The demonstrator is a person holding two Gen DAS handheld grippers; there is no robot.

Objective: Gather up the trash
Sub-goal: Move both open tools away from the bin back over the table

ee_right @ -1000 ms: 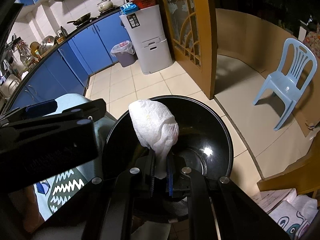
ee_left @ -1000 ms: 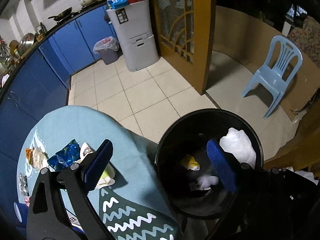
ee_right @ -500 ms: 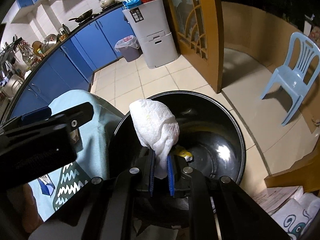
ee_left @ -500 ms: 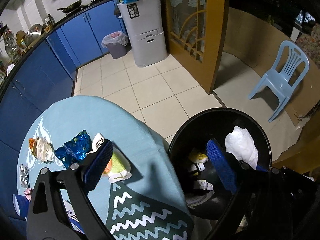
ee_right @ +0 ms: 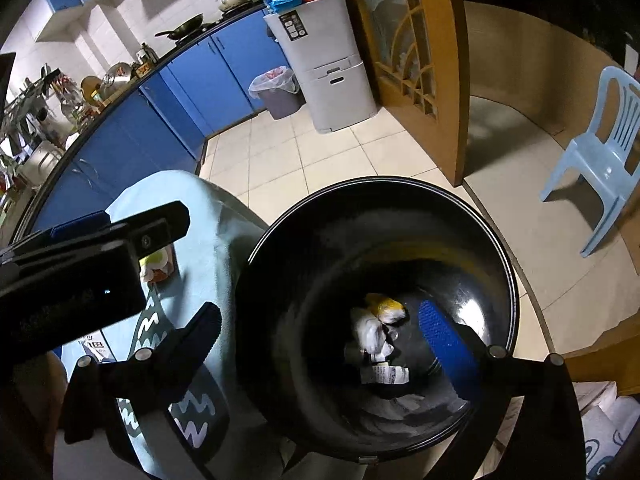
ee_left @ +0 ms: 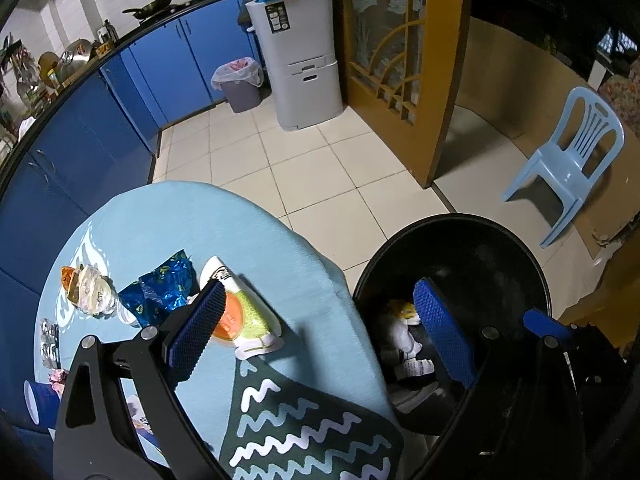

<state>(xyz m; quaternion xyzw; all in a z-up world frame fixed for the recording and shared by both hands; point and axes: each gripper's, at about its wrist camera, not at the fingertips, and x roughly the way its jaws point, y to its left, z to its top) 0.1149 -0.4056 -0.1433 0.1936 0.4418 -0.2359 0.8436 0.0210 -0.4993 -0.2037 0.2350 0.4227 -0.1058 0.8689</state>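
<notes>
Your right gripper is opening over the black bin (nothing between its jaws); your left gripper, spread and empty, next needs 1 wrapper from the table.

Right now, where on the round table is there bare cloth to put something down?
The far half of the blue tablecloth, toward the tiled floor, is bare. So is the strip between the green-and-orange packet and the black bin. The left edge is crowded: blue foil wrapper, crumpled wrappers.
</notes>
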